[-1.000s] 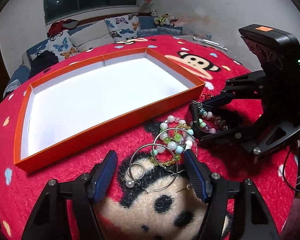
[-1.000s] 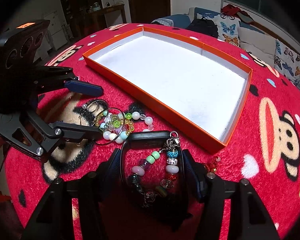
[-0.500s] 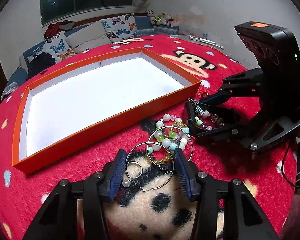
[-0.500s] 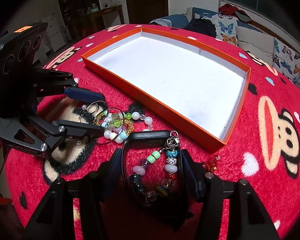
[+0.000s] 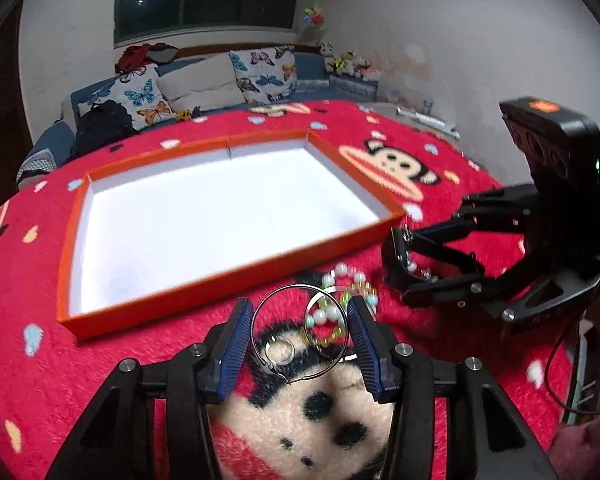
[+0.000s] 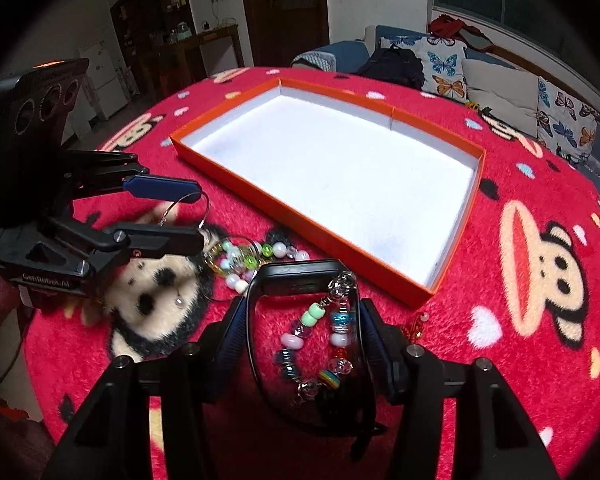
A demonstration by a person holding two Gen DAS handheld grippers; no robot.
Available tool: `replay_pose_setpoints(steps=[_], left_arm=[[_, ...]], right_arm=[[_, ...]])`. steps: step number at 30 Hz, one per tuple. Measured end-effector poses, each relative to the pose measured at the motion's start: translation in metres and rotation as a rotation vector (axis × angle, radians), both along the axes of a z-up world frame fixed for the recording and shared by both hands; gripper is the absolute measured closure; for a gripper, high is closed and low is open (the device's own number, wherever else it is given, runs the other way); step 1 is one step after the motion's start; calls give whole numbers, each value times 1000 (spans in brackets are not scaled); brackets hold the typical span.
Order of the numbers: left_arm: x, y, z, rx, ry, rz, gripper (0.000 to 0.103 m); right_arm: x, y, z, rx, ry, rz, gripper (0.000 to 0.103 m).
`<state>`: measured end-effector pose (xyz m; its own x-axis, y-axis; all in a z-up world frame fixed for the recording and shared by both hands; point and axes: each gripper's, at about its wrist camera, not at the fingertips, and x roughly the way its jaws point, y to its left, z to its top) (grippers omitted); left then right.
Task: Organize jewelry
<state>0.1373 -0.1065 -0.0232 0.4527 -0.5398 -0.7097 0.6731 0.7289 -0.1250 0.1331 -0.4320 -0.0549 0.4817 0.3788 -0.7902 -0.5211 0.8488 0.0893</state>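
Observation:
My left gripper (image 5: 298, 326) is shut on a large silver hoop earring (image 5: 296, 336) and holds it lifted above the red cloth; it also shows in the right wrist view (image 6: 198, 216). A smaller ring hangs inside the hoop. My right gripper (image 6: 306, 320) is shut on a black band (image 6: 296, 276) with a colourful beaded charm bracelet (image 6: 320, 340) inside it; this gripper also shows in the left wrist view (image 5: 404, 264). A pastel bead bracelet (image 6: 252, 260) lies on the cloth between the grippers. The orange tray (image 6: 456, 144) with a white floor stands behind them.
The round table is covered by a red plush cloth (image 6: 540, 280) with monkey faces. A small red bead piece (image 6: 418, 326) lies by the tray's near corner. A sofa with butterfly cushions (image 5: 204, 80) stands beyond the table.
My left gripper closed on the large hoop earring and raised it off the cloth. My right gripper closed tighter on the black band and lifted slightly.

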Motion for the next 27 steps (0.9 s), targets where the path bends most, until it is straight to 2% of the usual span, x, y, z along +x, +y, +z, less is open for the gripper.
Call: replay_pose_setpoints(steps=[11, 19, 27], left_arm=[[12, 19, 38, -43, -57, 61, 51], [11, 19, 35, -35, -53, 75, 51], [9, 18, 33, -34, -51, 75, 51]], right_arm=[[2, -1, 27, 60, -61, 2, 42], [-7, -3, 26, 78, -75, 17, 42], [-11, -2, 12, 85, -24, 24, 42]])
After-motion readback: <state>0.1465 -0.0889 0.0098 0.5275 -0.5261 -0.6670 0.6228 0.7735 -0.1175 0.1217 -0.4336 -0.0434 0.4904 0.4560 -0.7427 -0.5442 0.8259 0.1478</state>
